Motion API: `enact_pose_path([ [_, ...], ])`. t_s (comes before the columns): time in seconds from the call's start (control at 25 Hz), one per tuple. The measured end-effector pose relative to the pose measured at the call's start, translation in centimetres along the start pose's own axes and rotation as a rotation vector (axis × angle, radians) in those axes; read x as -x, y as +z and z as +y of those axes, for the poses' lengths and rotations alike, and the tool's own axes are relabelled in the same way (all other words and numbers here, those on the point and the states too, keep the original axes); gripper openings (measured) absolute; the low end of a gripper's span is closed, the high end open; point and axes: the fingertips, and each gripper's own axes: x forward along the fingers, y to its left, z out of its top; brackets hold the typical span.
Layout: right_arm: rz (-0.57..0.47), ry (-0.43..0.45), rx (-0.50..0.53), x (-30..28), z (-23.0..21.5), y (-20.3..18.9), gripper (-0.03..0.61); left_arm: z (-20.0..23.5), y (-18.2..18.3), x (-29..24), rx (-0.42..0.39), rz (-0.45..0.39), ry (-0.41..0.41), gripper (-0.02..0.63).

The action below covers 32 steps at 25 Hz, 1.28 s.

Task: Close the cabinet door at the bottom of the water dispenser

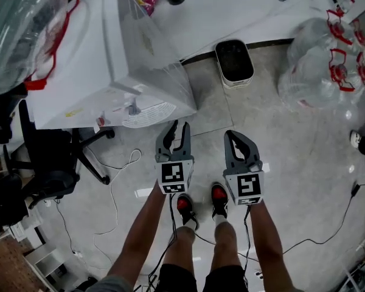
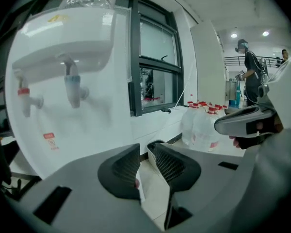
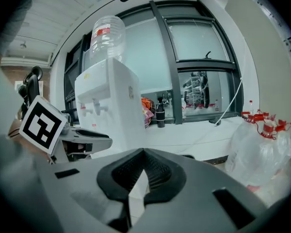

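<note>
The white water dispenser [image 1: 85,53] stands at the upper left of the head view, with a clear bottle [image 3: 106,35] on top. Its taps [image 2: 70,86] fill the left gripper view. The bottom cabinet door is hidden from every view, behind the gripper bodies or below the frame. My left gripper [image 1: 177,126] hangs in the air just right of the dispenser's front, and its pads [image 2: 128,166] stand apart with nothing between them. My right gripper [image 1: 234,137] floats beside it, further from the dispenser, with its pads [image 3: 155,171] touching at the tips and empty.
A white bin [image 1: 234,59] stands against the wall ahead. Bagged water jugs [image 1: 328,59] lie at the right. A black office chair [image 1: 55,163] stands left of my legs, and cables [image 1: 115,187] trail over the floor. A person [image 2: 250,67] stands far off.
</note>
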Motion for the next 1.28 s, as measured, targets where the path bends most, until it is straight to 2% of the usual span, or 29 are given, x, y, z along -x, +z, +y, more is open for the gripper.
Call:
enact_pose_path([
  [0.32,-0.043,0.036,0.023,3.4,3.7,8.2,0.015,1.2,6.7,7.0,0.023,-0.034,0.025,0.094],
  [0.6,-0.086,0.094,0.052,6.1,6.8,14.4,0.015,2.3,12.0,12.5,0.044,-0.084,0.079,0.072],
  [1.28,-0.175,0.182,0.102,12.6,16.4,26.1,0.017,8.3,20.5,27.8,0.081,-0.194,0.183,0.046],
])
